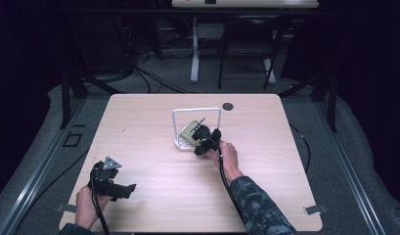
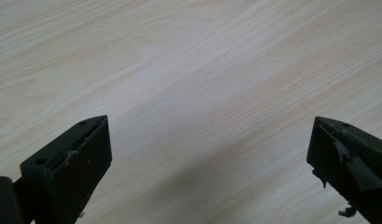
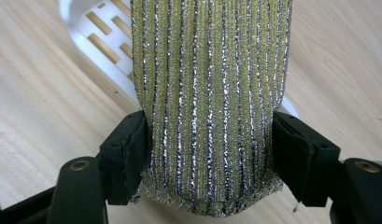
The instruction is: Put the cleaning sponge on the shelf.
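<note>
The right tongs (image 1: 201,131) sit at the white wire rack (image 1: 196,111) in the middle of the desk (image 1: 153,117), and between their 2 jaws is a shiny gold-and-silver scrubbing pad (image 3: 209,93). The jaws touch both sides of the scrubbing pad and seem to hold it, likely so it can go onto the rack's white slotted base (image 3: 102,28) or come off it. I cannot tell which from here. The pad leans over that base, and its far end is cut off at the top of the right gripper view. From above, the pad is mostly hidden behind the hand tool, so its shape is hard to make out. The left tongs (image 2: 209,163) are wide apart with nothing in them, resting low over bare desk near the front left corner, probably just waiting out of the way.
</note>
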A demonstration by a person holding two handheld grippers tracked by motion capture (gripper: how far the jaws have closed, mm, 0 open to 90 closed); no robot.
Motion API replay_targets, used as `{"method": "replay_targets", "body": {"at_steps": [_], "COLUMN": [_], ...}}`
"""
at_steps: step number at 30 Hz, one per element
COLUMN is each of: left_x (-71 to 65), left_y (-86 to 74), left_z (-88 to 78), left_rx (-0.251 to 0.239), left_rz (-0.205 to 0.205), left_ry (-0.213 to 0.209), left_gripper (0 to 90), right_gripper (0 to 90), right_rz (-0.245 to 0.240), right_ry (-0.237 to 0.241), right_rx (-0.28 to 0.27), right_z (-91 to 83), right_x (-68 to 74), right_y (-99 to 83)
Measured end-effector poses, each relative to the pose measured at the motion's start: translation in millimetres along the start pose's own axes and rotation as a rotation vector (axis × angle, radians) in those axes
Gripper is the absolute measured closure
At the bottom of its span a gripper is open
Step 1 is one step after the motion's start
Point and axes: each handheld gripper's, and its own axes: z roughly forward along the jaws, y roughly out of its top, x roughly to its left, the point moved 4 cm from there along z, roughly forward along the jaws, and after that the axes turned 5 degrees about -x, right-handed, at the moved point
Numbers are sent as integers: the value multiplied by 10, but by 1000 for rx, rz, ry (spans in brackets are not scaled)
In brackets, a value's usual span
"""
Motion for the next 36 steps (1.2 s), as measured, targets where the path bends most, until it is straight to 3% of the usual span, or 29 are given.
{"method": "replay_targets", "body": {"at_steps": [13, 21, 36], "left_x": [1, 4, 7], "left_y": [-4, -2, 1], "left_z": [-3, -11, -15], "left_rx": [0, 3, -3], "left_rz": [-4, -4, -4], "left_ry": [3, -2, 2], "left_gripper": [0, 0, 0], "right_gripper": [272, 194, 74], "right_rz": [13, 9, -6], "right_ry": [10, 7, 70], "right_rx": [-12, -19, -99], "right_z": [66, 68, -68], "right_x": [1, 38, 75], "right_y": [80, 87, 115]}}
